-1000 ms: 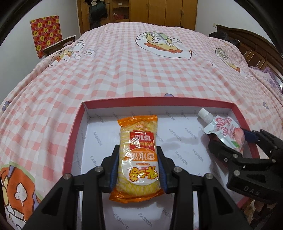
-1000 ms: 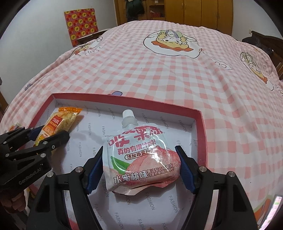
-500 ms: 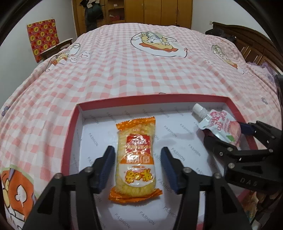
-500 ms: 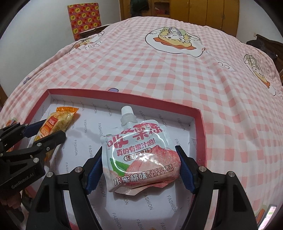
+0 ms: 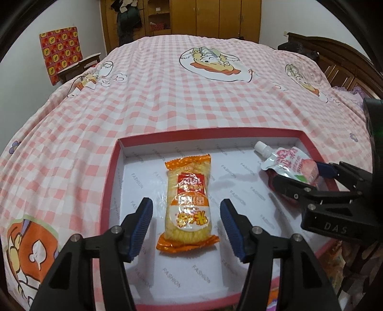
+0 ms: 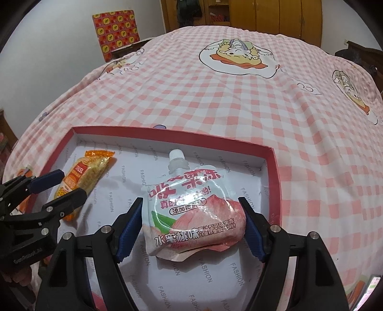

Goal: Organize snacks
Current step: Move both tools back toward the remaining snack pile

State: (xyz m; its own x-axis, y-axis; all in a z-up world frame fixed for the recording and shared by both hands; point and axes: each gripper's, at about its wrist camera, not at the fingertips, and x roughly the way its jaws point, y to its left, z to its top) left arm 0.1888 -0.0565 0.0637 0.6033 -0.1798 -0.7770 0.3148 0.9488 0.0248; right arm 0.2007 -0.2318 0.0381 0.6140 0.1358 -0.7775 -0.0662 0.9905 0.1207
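Note:
An orange rice cracker packet [image 5: 189,203] lies flat in the red-rimmed box [image 5: 210,132], left of centre. My left gripper [image 5: 186,220] is open, its blue pads clear of the packet on both sides. A peach jelly pouch [image 6: 194,213] with a white spout lies in the box's right part. My right gripper [image 6: 194,227] is open around it, pads near its sides. The cracker packet [image 6: 81,177] and left gripper [image 6: 59,186] also show in the right wrist view; the pouch [image 5: 289,165] and right gripper [image 5: 301,174] show in the left wrist view.
The box [image 6: 275,181] sits on a bed with a pink checked cover [image 5: 191,95]. A wooden wardrobe [image 5: 215,19] stands at the far wall, a chair with a red patterned cloth [image 5: 62,52] at the left, and a dark headboard [image 5: 335,62] at the right.
My left gripper has let go of the cracker packet, opened and drawn back a little. My right gripper stays around the pouch, which now lies on the box floor.

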